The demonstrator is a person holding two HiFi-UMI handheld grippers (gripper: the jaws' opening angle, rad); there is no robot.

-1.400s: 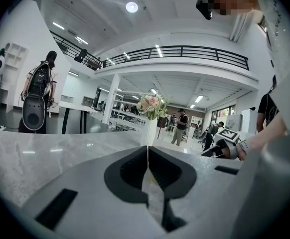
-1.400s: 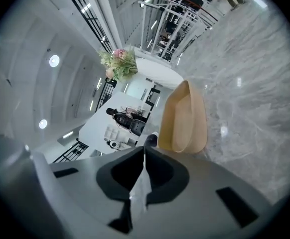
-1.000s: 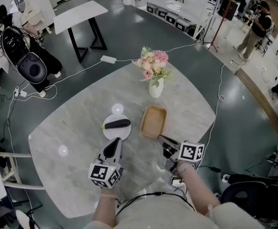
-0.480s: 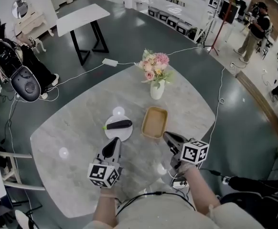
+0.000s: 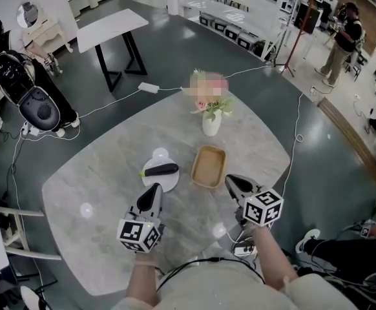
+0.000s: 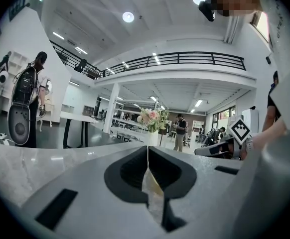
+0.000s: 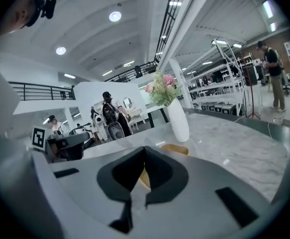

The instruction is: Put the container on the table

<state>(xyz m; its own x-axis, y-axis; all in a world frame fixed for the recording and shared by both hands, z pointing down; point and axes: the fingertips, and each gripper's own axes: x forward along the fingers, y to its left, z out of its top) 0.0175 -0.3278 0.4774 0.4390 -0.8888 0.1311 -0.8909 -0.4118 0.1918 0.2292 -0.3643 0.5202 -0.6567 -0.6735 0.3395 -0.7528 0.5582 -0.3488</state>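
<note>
Nearest in the head view are the person's forearms, one gripper in each hand. The left gripper (image 5: 154, 189), grey with a marker cube, is over the desk on the near-left of the tan shallow rectangular container (image 5: 208, 166), clearly apart from it. Its jaws are pressed together with nothing between them, as the left gripper view (image 6: 147, 152) shows. The right gripper (image 5: 230, 180) is on the near-right of the container, its tip just beside the container's near right corner; whether it touches, can't tell. Its jaws are pressed together too and hold nothing (image 7: 144, 154). The right gripper view shows the container (image 7: 176, 149) as a tan rim just past the tips.

The container lies flat on the grey marble-look desk (image 5: 104, 173), open side up, nothing inside.

Left of the container, near but apart, is a white round plate (image 5: 156, 181). On it lies a dark elongated aubergine (image 5: 160, 169), its green stem end pointing away from the container.

Beyond the container, near it, a white ceramic vase (image 5: 211, 122) stands upright. It holds pink flowers (image 7: 162, 86) and green leaves.

Farther beyond the container, off the desk, a white power strip (image 5: 148, 87) and cables lie on the dark grey floor. Far-left beyond that is a white-topped table with black legs (image 5: 110, 23). Far left of the container is a person (image 5: 51, 95) with black rounded gear. Far right is another person (image 5: 344, 34), standing by shelving.
</note>
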